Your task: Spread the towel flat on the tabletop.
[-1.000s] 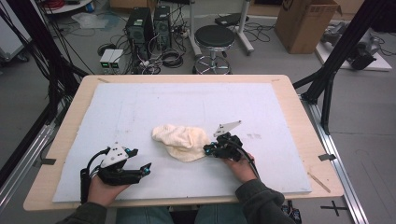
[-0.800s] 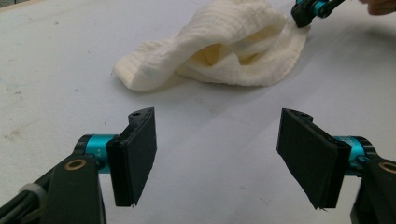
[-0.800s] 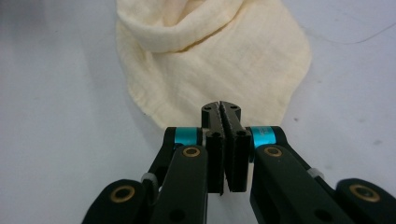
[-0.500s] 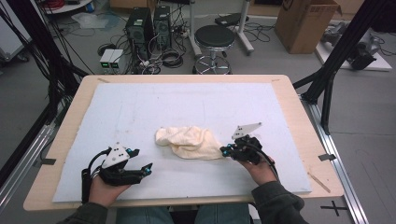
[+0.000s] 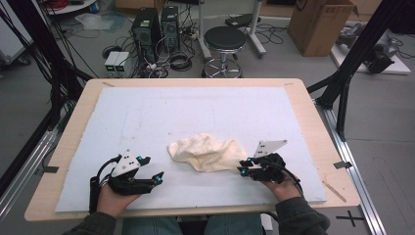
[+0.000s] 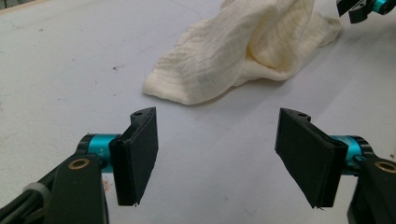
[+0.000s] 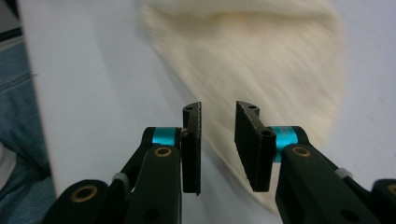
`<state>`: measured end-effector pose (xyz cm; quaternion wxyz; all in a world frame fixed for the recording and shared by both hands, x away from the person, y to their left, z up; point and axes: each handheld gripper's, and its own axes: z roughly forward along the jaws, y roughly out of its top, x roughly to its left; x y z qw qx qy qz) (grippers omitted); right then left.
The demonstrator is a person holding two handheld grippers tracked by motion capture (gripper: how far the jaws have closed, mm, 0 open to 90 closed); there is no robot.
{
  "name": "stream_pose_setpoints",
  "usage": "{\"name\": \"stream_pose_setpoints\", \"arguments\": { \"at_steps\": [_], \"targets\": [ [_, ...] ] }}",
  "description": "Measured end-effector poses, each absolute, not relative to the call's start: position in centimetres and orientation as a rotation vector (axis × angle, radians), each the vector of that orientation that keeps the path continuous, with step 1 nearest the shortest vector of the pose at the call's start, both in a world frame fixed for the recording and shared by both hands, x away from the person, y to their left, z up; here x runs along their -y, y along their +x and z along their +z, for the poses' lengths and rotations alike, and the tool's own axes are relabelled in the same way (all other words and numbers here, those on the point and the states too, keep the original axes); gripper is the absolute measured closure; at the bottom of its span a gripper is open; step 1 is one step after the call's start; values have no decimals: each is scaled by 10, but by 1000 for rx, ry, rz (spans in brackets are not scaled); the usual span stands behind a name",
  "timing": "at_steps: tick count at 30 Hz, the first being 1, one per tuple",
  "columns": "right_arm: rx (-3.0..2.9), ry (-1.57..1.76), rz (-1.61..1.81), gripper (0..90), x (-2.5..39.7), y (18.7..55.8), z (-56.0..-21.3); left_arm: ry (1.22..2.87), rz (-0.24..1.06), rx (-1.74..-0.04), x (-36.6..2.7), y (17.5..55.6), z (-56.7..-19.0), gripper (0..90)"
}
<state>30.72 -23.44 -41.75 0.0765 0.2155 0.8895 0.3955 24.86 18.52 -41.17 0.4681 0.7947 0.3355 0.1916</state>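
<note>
A crumpled cream cloth (image 5: 208, 152) lies on the white mat (image 5: 195, 107), a little in front of the middle. My right gripper (image 5: 243, 166) is at the cloth's right end. In the right gripper view its jaws (image 7: 218, 109) stand a narrow gap apart over the cloth (image 7: 261, 60), with nothing pinched between them. My left gripper (image 5: 157, 178) rests near the front left, open wide and pointing at the cloth from a short way off. In the left gripper view (image 6: 217, 116) the cloth (image 6: 243, 51) lies ahead, with the right gripper's tip (image 6: 359, 9) at its far corner.
The mat covers most of a wooden table (image 5: 313, 112). Behind the table on the floor are a black stool (image 5: 224, 39), computer towers (image 5: 151, 24), cables and a cardboard box (image 5: 318, 24). Black frame legs stand at both sides.
My right gripper has moved right, drawing the cloth's right end out with it, and now its jaws stand apart. The left gripper has barely moved.
</note>
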Motion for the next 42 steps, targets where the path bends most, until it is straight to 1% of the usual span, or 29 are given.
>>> {"name": "stream_pose_setpoints", "arguments": {
  "at_steps": [1,2,5,6,7,8,9,11,13,14,17,18,19,22,23,27,28,29,30,31,33,34,36,40,41,42],
  "targets": [
    [-2666,646,1185,697,234,307,-417,1949,470,-823,-185,249,-412,315],
    [-2689,581,1132,673,226,306,-419,1950,458,-811,-184,249,-412,331],
    [-2697,567,1087,652,224,309,-423,1949,446,-803,-180,249,-412,354],
    [-2701,599,1068,651,224,313,-426,1954,431,-789,-178,249,-413,411],
    [-2696,596,1065,656,225,316,-427,1958,414,-773,-175,250,-413,437],
    [-2696,596,1065,656,225,316,-427,1963,399,-761,-171,251,-414,437],
    [-2703,601,1045,694,224,319,-430,1972,385,-743,-166,252,-415,522],
    [-2714,607,1024,729,223,321,-432,2022,354,-687,-150,258,-419,585],
    [-2724,618,1052,752,225,324,-433,2036,347,-680,-144,261,-421,625],
    [-2731,628,1067,762,226,325,-434,2054,345,-665,-133,268,-426,628],
    [-2742,648,1113,783,229,328,-436,2069,321,-642,-118,278,-431,624],
    [-2742,656,1126,787,230,329,-437,2069,321,-642,-118,278,-431,614],
    [-2742,660,1131,791,231,330,-437,2087,319,-628,-109,284,-432,599],
    [-2743,664,1136,805,231,332,-437,2097,317,-616,-103,290,-433,588],
    [-2742,665,1141,807,231,332,-437,2123,301,-606,-97,298,-433,581],
    [-2749,666,1155,817,232,335,-437,2170,279,-587,-87,307,-433,561],
    [-2748,666,1156,818,232,335,-438,2224,273,-570,-80,313,-433,564],
    [-2749,669,1162,818,232,336,-438,2224,273,-570,-80,313,-433,588],
    [-2749,669,1162,818,232,336,-438,2248,280,-561,-78,316,-433,588],
    [-2752,669,1167,824,231,337,-438,2248,277,-562,-76,321,-434,708],
    [-2751,663,1171,833,231,337,-438,2244,278,-579,-76,323,-435,821],
    [-2753,663,1172,839,231,337,-438,2226,260,-594,-80,325,-434,846],
    [-2747,658,1190,860,232,336,-436,2221,260,-586,-82,325,-432,857],
    [-2717,631,1269,883,233,330,-424,2200,298,-541,-99,314,-409,859],
    [-2708,622,1283,886,232,327,-420,2200,298,-541,-99,314,-409,860],
    [-2703,614,1297,889,231,325,-417,2177,315,-531,-108,309,-397,861]
  ]
}}
